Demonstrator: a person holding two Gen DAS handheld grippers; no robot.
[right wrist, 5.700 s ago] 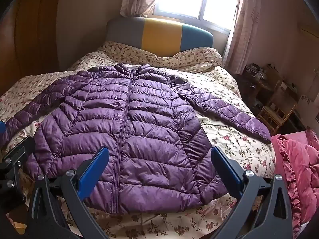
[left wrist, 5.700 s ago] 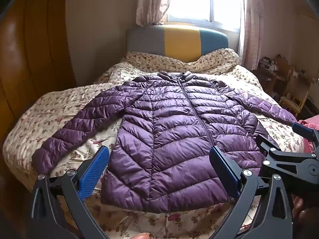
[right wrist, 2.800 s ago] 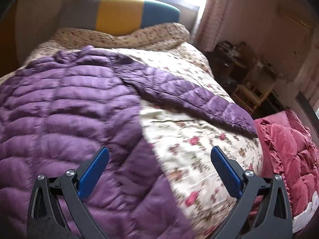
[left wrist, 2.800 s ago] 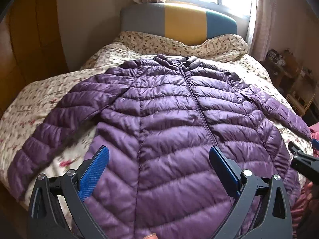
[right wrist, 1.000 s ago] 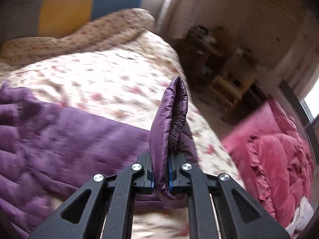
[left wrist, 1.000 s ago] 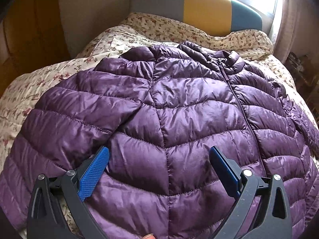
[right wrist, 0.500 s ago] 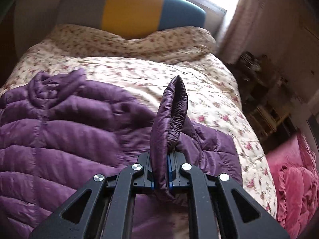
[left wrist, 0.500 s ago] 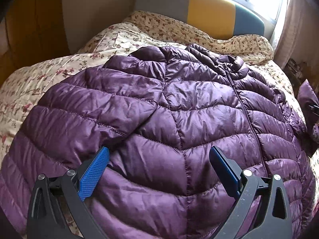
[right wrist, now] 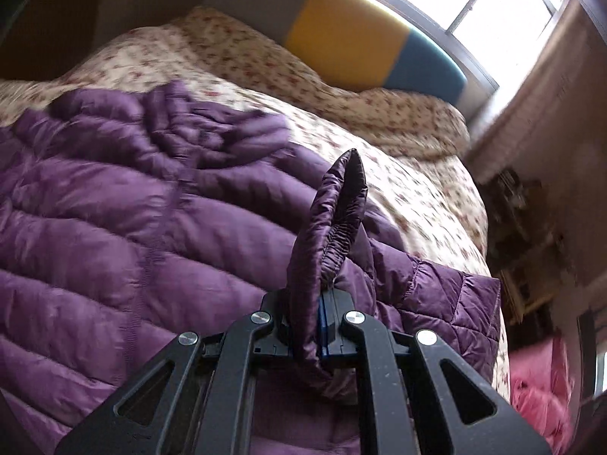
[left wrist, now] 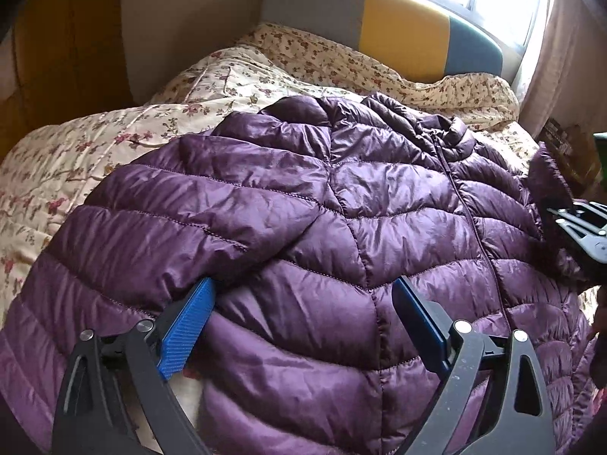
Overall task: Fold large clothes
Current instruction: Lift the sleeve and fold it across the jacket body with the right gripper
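Observation:
A purple quilted down jacket lies front up on a floral bed, zipper shut. My left gripper hovers low over its chest. Its jaws are closing, still wide, with the jacket's body between the blue pads and the left pad at the armpit fold under the sleeve. My right gripper is shut on the sleeve cuff, which stands up from its jaws. It holds the sleeve over the jacket's right side. In the left wrist view that gripper and cuff show at the right edge.
The floral quilt covers the bed, bunched up against a grey, yellow and blue headboard. A bright window is behind it. Wooden furniture and a pink quilt lie off the bed's right side.
My right gripper has swung left with the cuff, from over the bed's bare right side to above the jacket, and has rolled. My left gripper's pads have drawn slightly inward.

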